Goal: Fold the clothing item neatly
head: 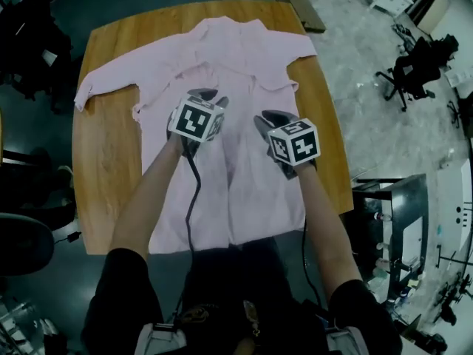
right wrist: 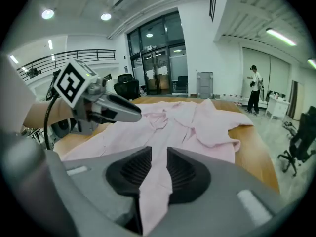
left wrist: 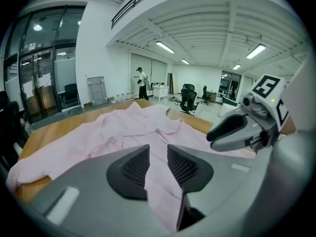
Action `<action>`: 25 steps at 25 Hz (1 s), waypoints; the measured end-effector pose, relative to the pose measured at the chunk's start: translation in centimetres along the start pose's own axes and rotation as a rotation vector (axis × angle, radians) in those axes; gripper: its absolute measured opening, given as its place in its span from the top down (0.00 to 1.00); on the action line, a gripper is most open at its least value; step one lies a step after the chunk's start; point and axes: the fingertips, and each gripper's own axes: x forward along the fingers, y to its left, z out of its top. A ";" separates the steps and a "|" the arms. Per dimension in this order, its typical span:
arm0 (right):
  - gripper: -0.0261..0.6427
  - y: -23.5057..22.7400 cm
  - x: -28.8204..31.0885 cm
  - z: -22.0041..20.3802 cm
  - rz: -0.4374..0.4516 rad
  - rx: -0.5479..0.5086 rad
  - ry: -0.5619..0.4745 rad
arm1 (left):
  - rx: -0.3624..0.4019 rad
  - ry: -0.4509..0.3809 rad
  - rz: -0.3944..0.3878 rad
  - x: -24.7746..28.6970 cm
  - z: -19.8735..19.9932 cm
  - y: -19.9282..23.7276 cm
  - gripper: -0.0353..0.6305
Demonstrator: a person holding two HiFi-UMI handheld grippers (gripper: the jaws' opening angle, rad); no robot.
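- A fold of the pink shirt (head: 244,58) is pinched between the pads of the left gripper (left wrist: 158,156), and the cloth runs down between them.
- A second fold of the shirt is clamped in the right gripper (right wrist: 158,166), which is held just beside the left one.
- Both grippers are placed over the shirt's middle.
- Ahead of both grippers, the upper part of the shirt is spread flat on the wooden table (head: 111,161); the hem lies behind them at the near edge.
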 end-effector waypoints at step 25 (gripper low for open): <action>0.83 0.0 -2.3 -10.2 -0.020 0.127 0.100 | -0.021 0.216 -0.120 13.0 -3.8 -0.6 0.71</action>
